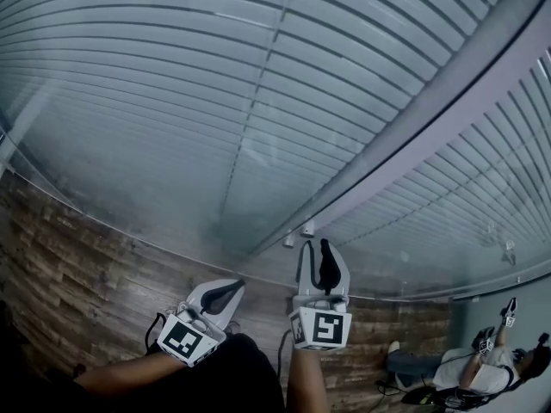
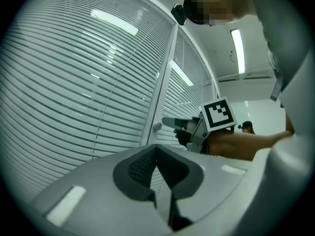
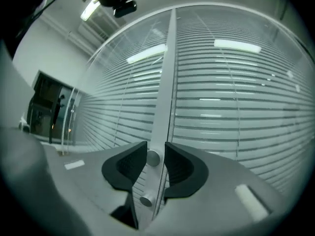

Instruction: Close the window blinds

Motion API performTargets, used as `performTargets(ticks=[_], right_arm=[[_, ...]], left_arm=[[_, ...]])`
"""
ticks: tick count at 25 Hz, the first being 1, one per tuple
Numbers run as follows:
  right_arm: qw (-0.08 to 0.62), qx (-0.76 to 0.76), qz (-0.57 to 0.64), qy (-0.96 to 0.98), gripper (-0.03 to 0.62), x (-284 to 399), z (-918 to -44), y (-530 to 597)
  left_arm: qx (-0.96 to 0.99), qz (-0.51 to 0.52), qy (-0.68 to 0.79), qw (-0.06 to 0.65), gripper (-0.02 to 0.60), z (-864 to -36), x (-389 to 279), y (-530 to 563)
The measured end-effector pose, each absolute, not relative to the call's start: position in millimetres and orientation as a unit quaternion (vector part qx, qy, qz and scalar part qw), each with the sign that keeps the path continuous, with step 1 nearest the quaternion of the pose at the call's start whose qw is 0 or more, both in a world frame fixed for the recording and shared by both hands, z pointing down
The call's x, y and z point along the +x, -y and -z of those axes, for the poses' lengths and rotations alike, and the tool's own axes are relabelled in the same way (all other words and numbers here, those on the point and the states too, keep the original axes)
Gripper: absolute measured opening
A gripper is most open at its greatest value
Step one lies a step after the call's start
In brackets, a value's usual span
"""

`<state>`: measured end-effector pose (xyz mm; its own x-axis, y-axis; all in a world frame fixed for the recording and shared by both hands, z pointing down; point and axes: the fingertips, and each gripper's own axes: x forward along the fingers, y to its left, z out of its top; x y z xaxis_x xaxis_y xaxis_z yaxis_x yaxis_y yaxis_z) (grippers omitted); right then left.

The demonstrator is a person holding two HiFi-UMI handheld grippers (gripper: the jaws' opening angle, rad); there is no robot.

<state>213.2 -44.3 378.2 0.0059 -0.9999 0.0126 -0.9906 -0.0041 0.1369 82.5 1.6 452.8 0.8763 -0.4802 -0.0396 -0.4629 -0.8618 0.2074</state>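
Horizontal slat blinds (image 1: pixel 172 84) hang behind glass panes split by a grey mullion (image 1: pixel 413 136). Two small round knobs sit on the mullion's lower part. My right gripper (image 1: pixel 316 243) reaches up to them; in the right gripper view its jaws stand on either side of the upper knob (image 3: pixel 153 158) with a small gap on one side, open (image 3: pixel 156 146). The lower knob (image 3: pixel 145 200) sits beneath the jaws. My left gripper (image 1: pixel 239 284) hangs lower left, shut with nothing in it (image 2: pixel 156 147). In the left gripper view the right gripper (image 2: pixel 170 123) points at a knob (image 2: pixel 157 127).
A wood-pattern floor (image 1: pixel 69 274) runs along the foot of the glass. A second blind panel (image 1: pixel 482 170) lies right of the mullion. A person (image 1: pixel 473 368) sits at the lower right. A dark doorway (image 3: pixel 49 112) shows far left in the right gripper view.
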Motion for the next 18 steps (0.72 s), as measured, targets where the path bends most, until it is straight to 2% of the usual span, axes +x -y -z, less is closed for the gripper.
performTargets(ticks=[5,7,18], right_arm=[[0.012,0.706,0.025,0.708,0.086,220,-376,21],[-0.006,0.711,0.03,0.702,0.002,223,-374,14],[-0.013,0.696,0.05,0.717,0.0,215,-378,-21]], left_arm=[[0.965,0.036,0.241,0.101,-0.002,-453,97,-14],[0.962,0.053,0.255,0.089,-0.002,-444,100,-10],[0.958,0.064,0.269,0.08,-0.002,-438,115,-29]])
